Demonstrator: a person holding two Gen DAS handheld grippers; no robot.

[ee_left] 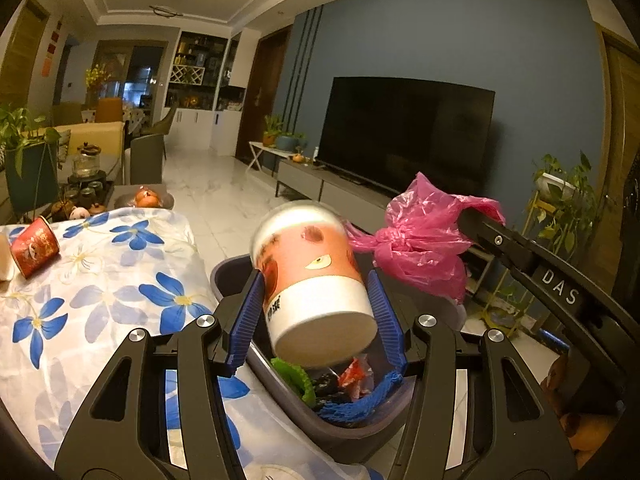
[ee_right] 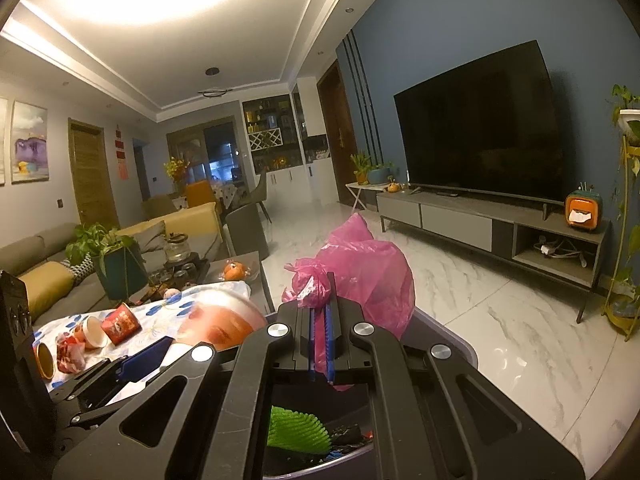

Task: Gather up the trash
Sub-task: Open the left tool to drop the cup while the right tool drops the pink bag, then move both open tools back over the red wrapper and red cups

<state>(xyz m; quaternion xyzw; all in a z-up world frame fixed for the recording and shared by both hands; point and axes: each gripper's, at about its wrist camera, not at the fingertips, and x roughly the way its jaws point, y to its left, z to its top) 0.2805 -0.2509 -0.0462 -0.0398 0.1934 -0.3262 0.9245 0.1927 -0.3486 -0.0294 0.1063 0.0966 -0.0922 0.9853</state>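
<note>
Cup (ee_left: 316,276) over bin (ee_left: 360,436), beside pink bag (ee_left: 420,240)

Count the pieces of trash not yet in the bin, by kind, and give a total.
Paper cups: 4 (orange-and-white cup at the left gripper; red cup, white-lined cup and yellow cup on the table)
Crumpled wrapper: 1
Pink bag: 1, in the right gripper
Total: 6
</note>
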